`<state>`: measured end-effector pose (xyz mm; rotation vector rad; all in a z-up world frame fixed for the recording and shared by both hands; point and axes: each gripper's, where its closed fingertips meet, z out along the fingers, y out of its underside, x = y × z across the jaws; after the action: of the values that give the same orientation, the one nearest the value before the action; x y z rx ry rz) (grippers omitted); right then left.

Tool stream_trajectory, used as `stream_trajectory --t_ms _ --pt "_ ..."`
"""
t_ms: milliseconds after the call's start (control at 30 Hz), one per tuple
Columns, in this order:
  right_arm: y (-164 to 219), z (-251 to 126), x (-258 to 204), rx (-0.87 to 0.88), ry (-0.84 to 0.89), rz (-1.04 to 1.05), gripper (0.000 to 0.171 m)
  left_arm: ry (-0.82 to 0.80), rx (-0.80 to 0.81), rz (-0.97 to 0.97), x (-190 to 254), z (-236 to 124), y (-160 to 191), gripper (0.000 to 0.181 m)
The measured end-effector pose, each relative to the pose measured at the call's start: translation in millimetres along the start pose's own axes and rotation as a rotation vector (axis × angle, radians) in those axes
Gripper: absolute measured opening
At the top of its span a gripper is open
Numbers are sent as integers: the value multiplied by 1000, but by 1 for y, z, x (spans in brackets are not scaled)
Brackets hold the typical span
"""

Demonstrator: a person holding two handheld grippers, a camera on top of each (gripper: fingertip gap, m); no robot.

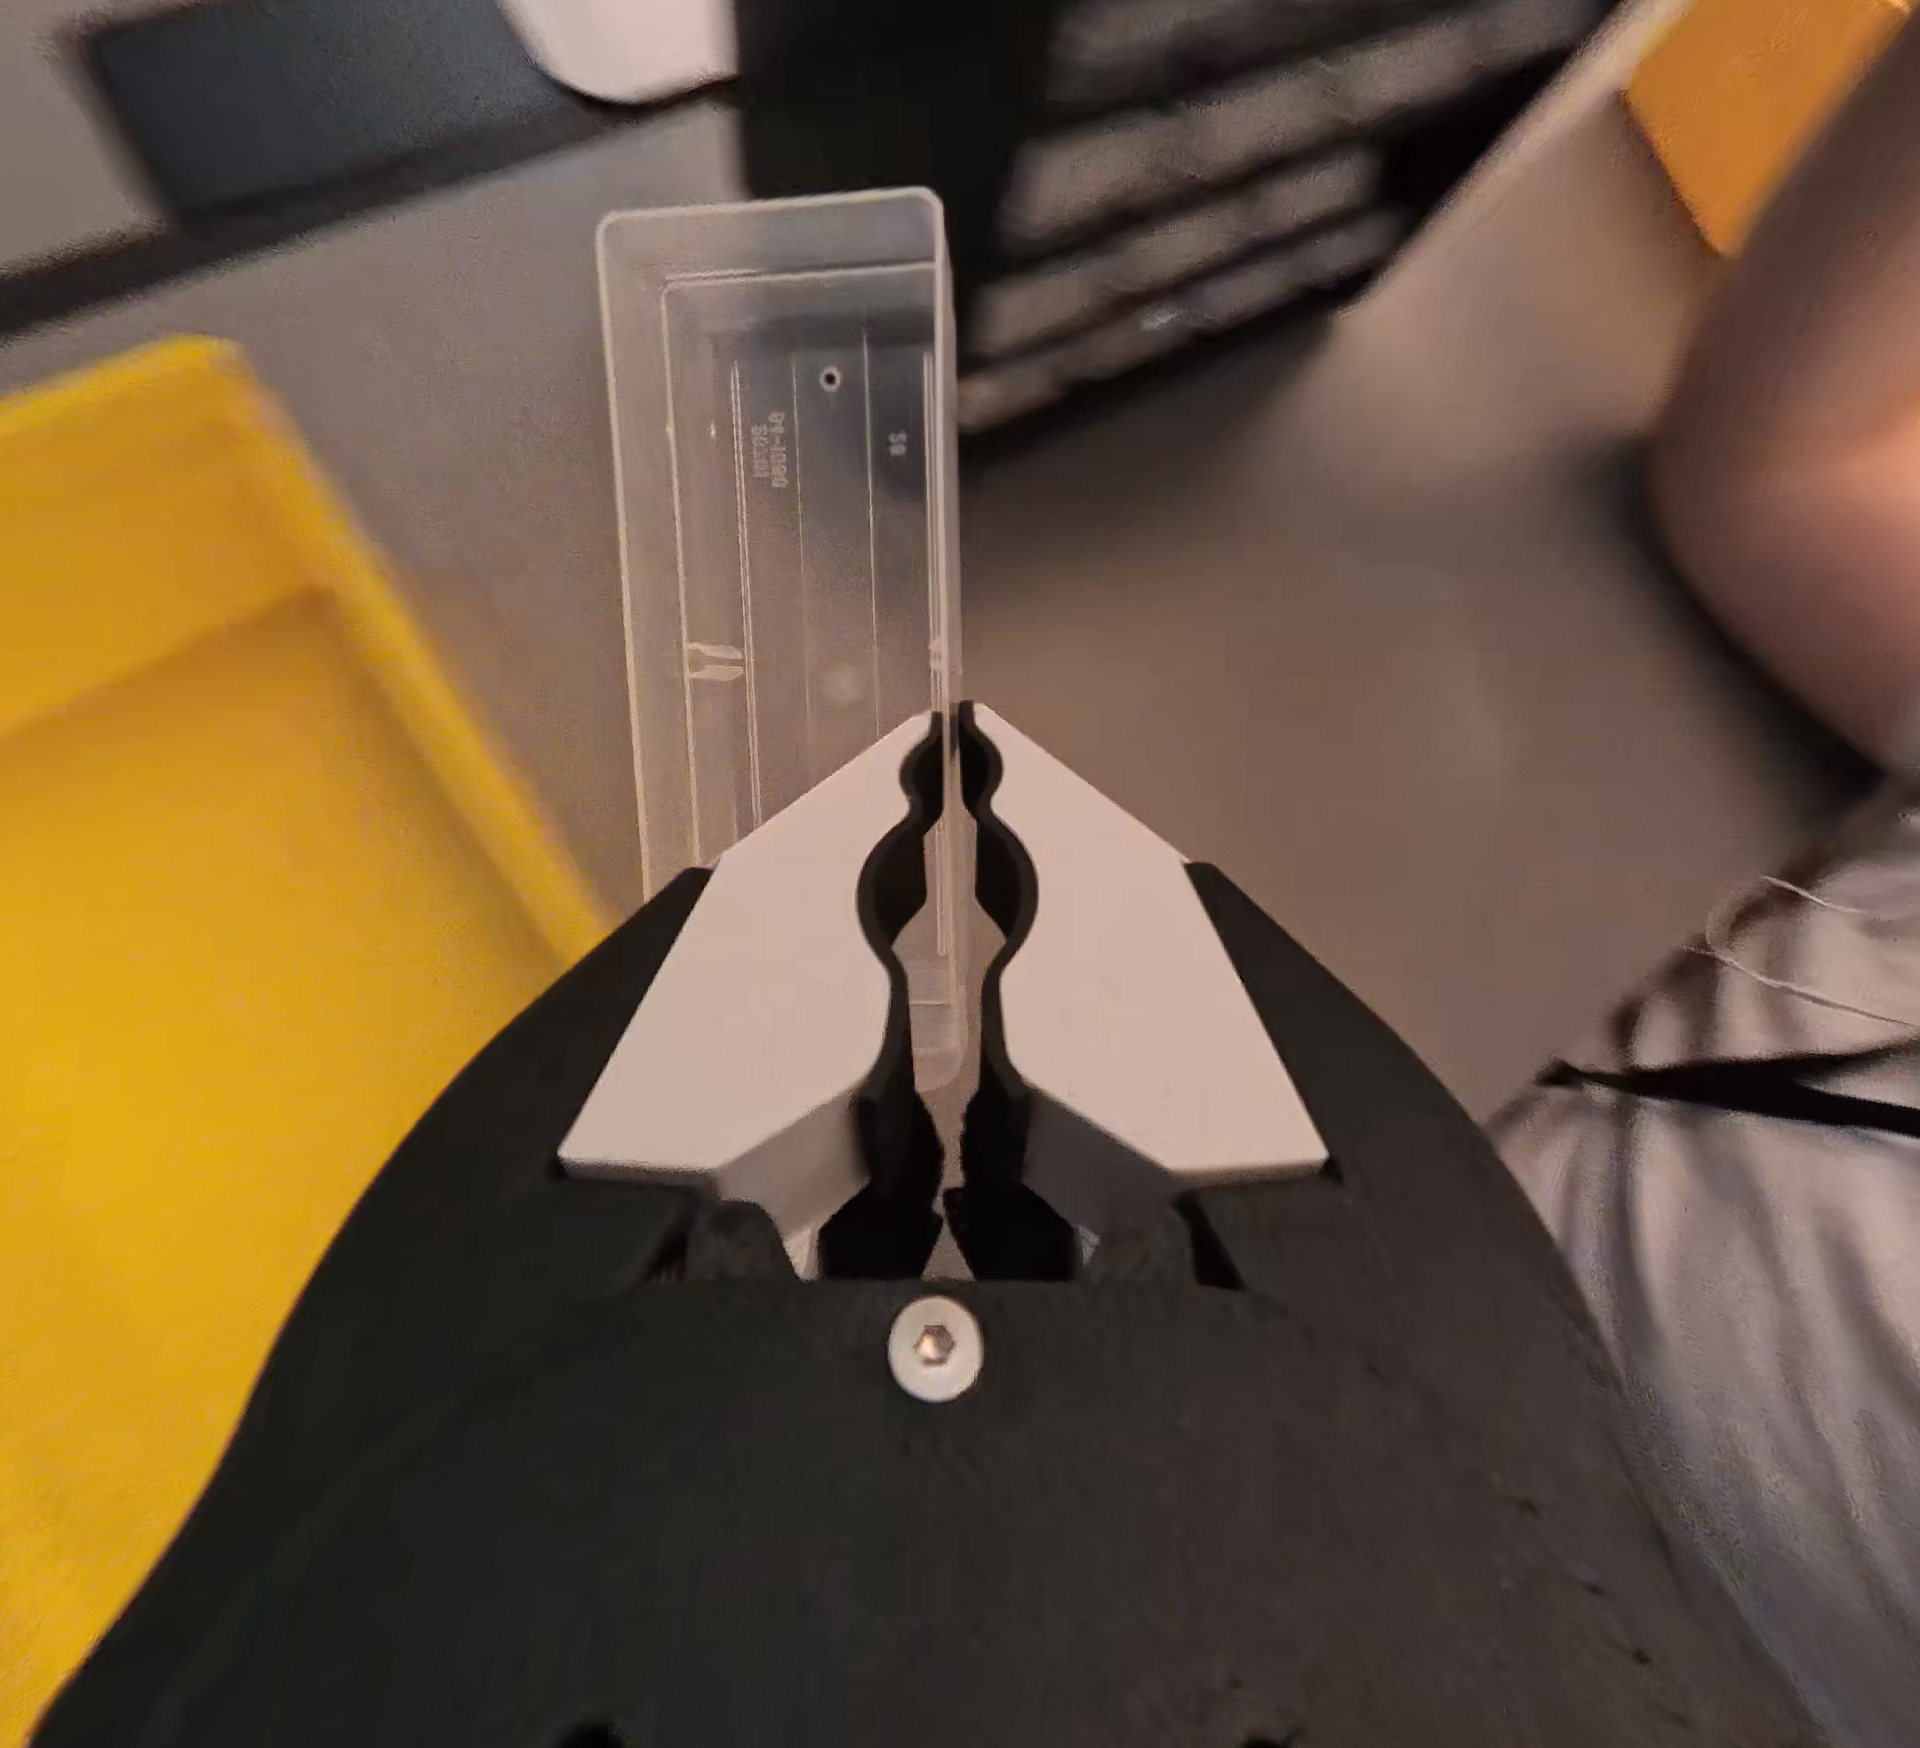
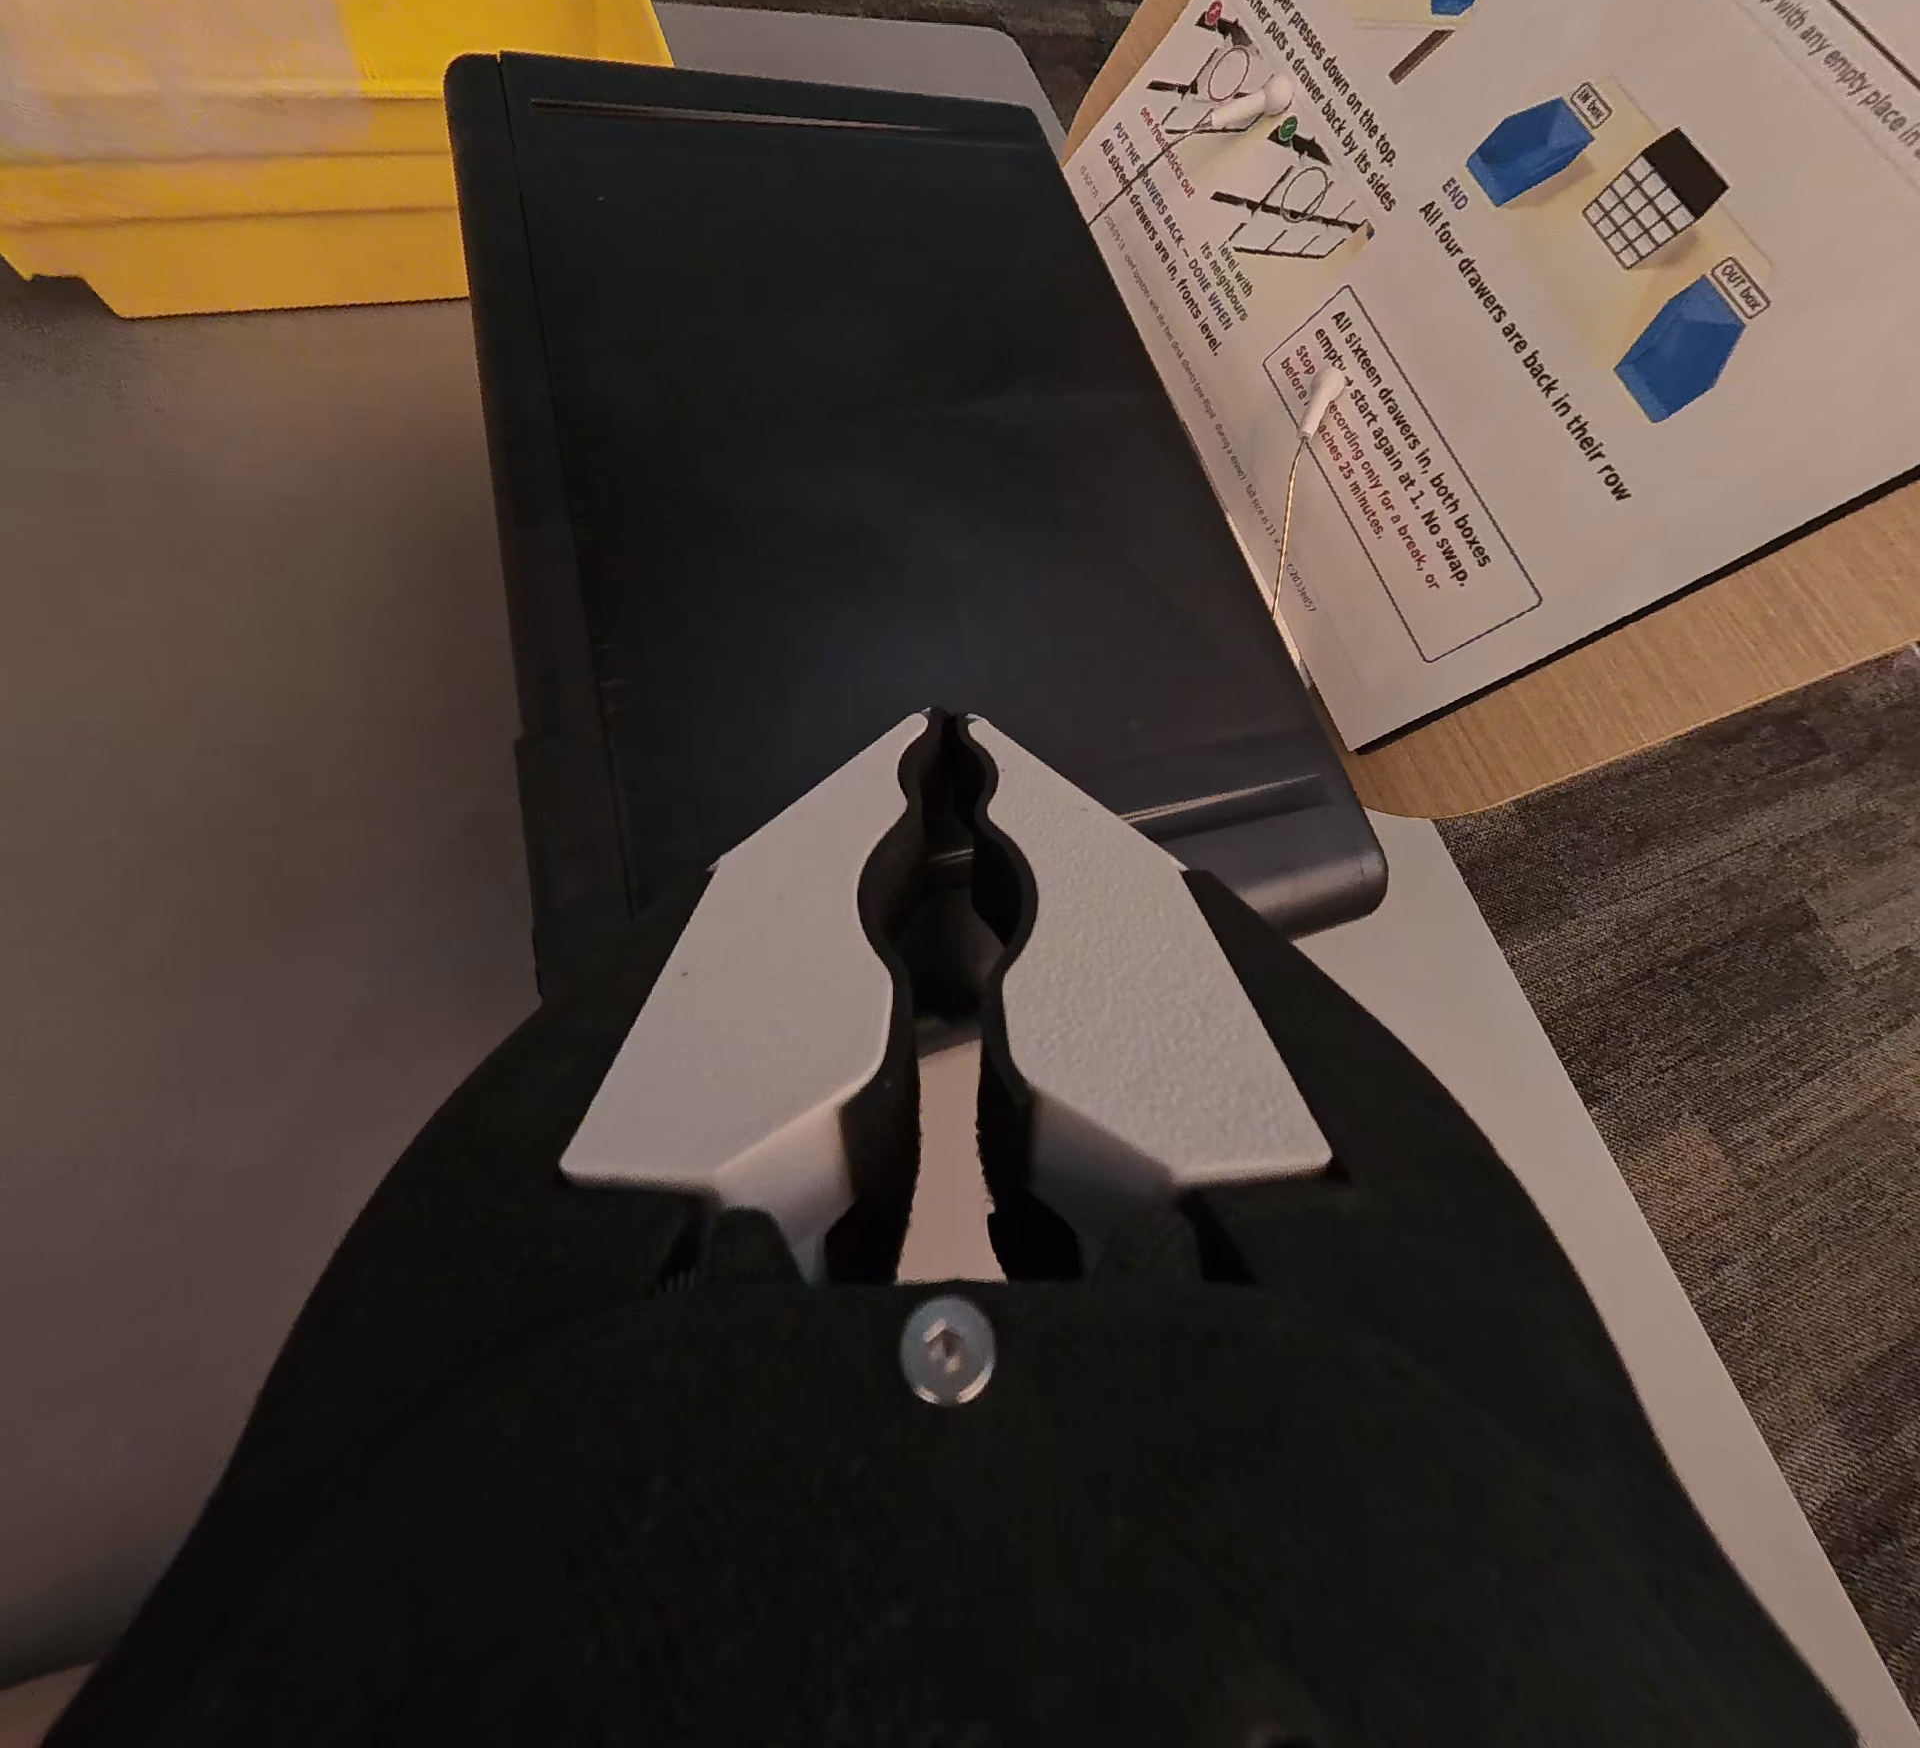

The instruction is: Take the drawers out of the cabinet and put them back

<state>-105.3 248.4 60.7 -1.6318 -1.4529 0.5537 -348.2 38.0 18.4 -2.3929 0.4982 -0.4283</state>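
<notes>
My left gripper (image 1: 951,711) is shut on the side wall of a clear plastic drawer (image 1: 790,472). It holds the empty drawer above the grey table, open side facing left in the view. The black cabinet (image 1: 1143,140) stands blurred beyond it, with rows of drawers showing. My right gripper (image 2: 945,716) is shut and empty. It rests over the flat black top of the cabinet (image 2: 883,451), near its front edge; contact cannot be told.
A yellow bin (image 1: 208,763) lies left of the held drawer and another yellow bin (image 1: 1787,25) at the upper right. A person's arm (image 1: 1787,503) is at the right. A yellow bin (image 2: 260,88) and an instruction sheet (image 2: 1558,244) flank the cabinet. My right fingertips sit around 35 centimeters from my left ones.
</notes>
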Motion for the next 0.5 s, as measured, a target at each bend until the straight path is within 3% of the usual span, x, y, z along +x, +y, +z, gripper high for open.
stream_trajectory --t_ms 133,233,500 --pt "0 0 0 9 -11 6 0 15 -134 110 93 71 48 0" --pt "0 -1 0 16 -20 10 0 9 -177 154 134 111 69 0" --pt "0 -1 0 41 -52 31 0 -115 -271 265 153 168 87 0"
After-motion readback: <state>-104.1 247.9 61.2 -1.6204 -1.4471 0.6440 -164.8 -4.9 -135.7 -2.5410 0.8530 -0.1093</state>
